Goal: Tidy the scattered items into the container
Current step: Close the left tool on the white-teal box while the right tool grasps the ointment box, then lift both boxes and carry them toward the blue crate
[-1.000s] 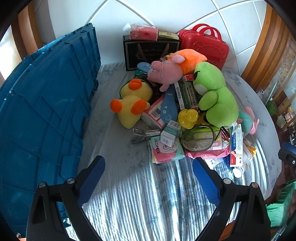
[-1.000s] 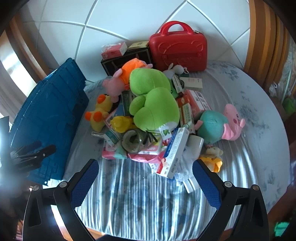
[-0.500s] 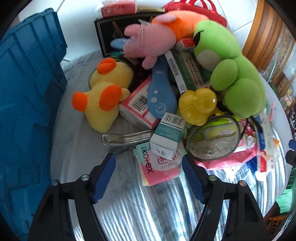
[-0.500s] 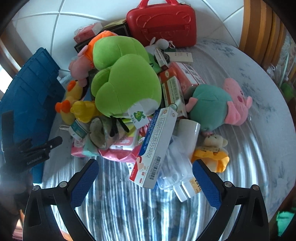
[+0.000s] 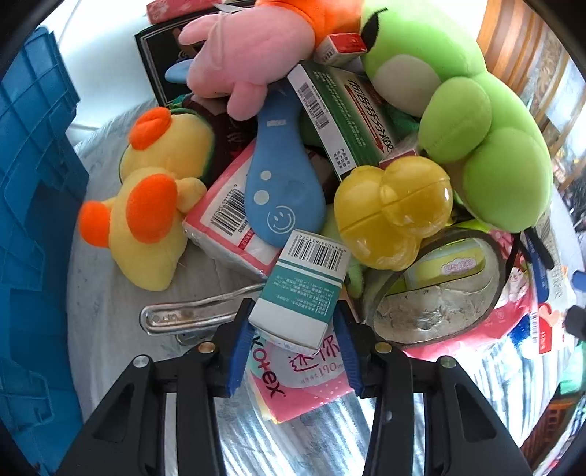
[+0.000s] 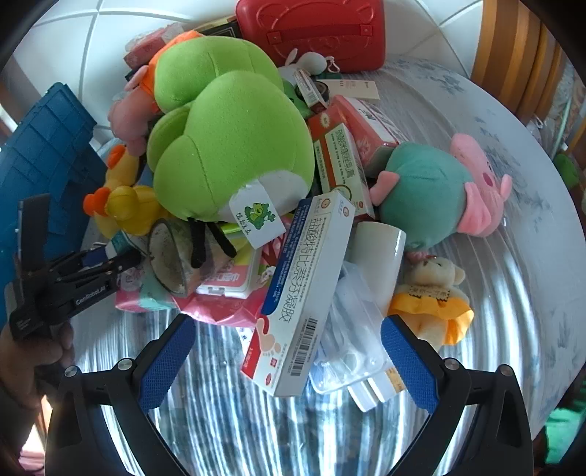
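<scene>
Blue-padded left gripper (image 5: pixel 293 329) is closing w/ teal-white box (image 5: pixel 300 289) between jaws; right gripper (image 6: pixel 285 362) is hovering wide open, empty; pile untidied, blue container (image 5: pixel 33 205) awaiting.

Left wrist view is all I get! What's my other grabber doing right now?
Observer: The right gripper is wide open. The near end of a long white and blue cardboard box lies between its fingers, untouched.
Operator: Are there cuddly toys I can't see?
Observer: Yes, a plush pig with a teal body lies on the pale flowered bedcover, over to the right.
Operator: What's at the very back?
Observer: A red plastic carry case stands against the white tiled wall.
</scene>
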A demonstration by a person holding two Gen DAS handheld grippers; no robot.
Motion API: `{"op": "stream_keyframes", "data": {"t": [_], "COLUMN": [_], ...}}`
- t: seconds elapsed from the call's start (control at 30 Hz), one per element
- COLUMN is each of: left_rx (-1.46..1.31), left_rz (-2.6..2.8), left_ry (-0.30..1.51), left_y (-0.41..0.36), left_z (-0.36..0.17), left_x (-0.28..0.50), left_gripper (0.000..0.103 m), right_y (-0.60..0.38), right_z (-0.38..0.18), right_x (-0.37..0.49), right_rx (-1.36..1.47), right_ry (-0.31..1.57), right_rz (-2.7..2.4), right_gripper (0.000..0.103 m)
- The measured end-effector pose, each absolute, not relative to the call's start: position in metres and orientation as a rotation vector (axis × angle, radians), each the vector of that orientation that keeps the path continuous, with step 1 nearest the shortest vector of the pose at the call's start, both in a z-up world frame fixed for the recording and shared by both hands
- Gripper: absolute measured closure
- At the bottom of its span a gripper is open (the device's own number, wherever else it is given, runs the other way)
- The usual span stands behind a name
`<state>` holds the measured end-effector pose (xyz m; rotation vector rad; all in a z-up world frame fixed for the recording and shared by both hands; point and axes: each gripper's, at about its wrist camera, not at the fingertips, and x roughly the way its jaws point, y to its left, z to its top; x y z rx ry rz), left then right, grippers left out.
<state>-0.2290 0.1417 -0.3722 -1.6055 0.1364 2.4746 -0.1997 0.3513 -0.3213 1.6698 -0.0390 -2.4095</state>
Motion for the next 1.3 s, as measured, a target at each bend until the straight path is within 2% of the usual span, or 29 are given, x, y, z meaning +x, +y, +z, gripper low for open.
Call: {"op": "stream_keyframes", "data": {"t": [0.23,0.3,0.4,0.63,0.8,1.3], "left_rx": [-1.579,-1.581,-1.576,-1.574,-1.561,-1.534], "left_rz": [2.493,2.495,2.5,2.502,2.512,2.558], "left_ry": [0.109,0.092,0.078,0.075,0.076,0.053], "left_y": [0.143,0.138,0.136,0.136,0.135,0.133], "left_z": [-0.36,-0.358,-0.356,-0.354,-0.349,-0.33], "left_x": [-0.208,-0.206,-0.199,-0.191,-0.187,-0.172], "left_gripper": [0.062,0.062,0.062,0.062,0.062,0.062], "right_y": [0.345,0.346,0.353,0.356,0.368,0.379], "right_z": [-0.332,-0.337,-0.343,-0.35,-0.339,-0.316], "right_x": [-0.214,-0.219,-0.224,-0.229,-0.224,-0.209], "right_rx": [1.701,1.727,1.767,1.785,1.756,1.704], "right_ry": [0.015,0.004,-0.028,0.017,-0.054,-0.119], "right_rz": [-2.46,-2.466,-2.474,-2.436,-2.452,-2.446], "right_gripper": [0.004,0.019,0.034,0.036,0.061,0.062]}}
